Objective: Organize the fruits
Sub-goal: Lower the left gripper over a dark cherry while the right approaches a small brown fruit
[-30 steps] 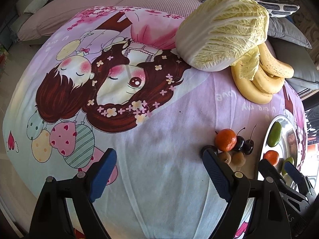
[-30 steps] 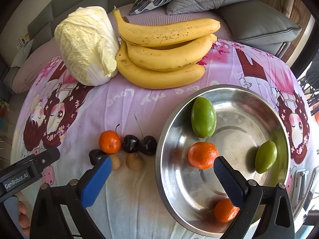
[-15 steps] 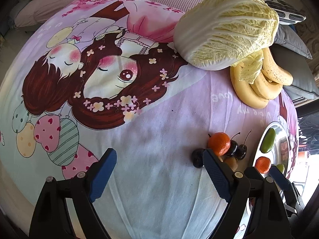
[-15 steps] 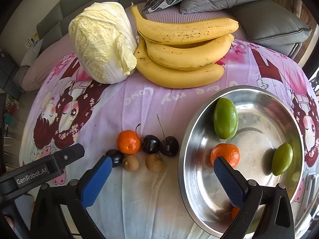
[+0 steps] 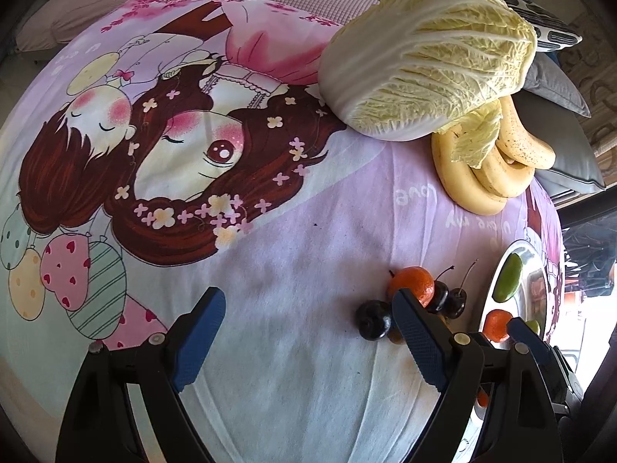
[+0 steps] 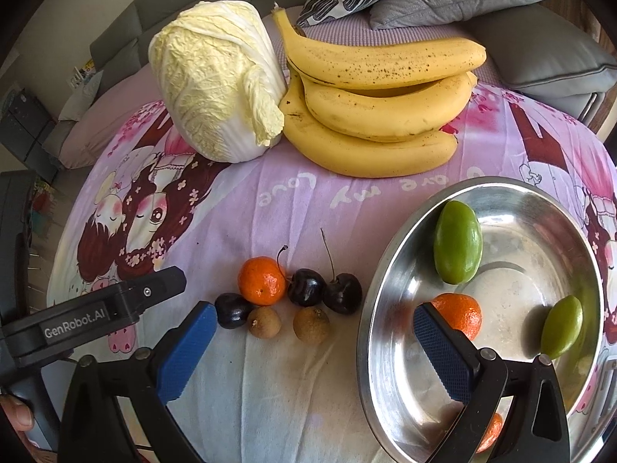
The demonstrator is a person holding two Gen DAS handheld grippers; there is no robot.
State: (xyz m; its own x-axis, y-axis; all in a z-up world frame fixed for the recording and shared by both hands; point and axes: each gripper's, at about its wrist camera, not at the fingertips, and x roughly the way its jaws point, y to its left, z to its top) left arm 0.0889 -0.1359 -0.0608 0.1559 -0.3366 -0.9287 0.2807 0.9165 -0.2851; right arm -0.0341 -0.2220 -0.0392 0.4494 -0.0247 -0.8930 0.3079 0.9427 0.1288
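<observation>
Both your grippers hang over the table with nothing in them: the left gripper [image 5: 308, 335] has its blue pads spread wide over bare cloth, and the right gripper [image 6: 312, 341] is just as wide, its near-left pad beside the loose fruit and its right pad over the steel bowl [image 6: 376, 281]. The loose cluster lies just left of the bowl: a small orange [image 6: 261, 280], three dark cherries [image 6: 306, 287] and two brown longans [image 6: 311, 325], all touching or nearly so. In the bowl already sit two green fruits [image 6: 457, 247], an orange [image 6: 462, 314] and a second orange partly hidden under the right gripper's arm at the near rim. The step in hand looks like picking the next piece from the cluster, and the right gripper seems better placed for it. Take an outer piece first, such as the right-hand longan, so the pads do not shove its neighbours; these round fruits will likely roll on the cloth. Come down straight, close gently on the cherries since they probably bruise, and mind the stems. Set the piece down low inside the bowl, not dropped onto the rim. The table is round, covered with a pink and lilac cartoon cloth [image 5: 293, 239] that looks soft and slightly wrinkled. At its far side lie a napa cabbage [image 6: 216, 96] and a bunch of bananas [image 6: 378, 108], touching each other. Beyond is a grey sofa [image 6: 547, 50] with patterned and grey cushions.
</observation>
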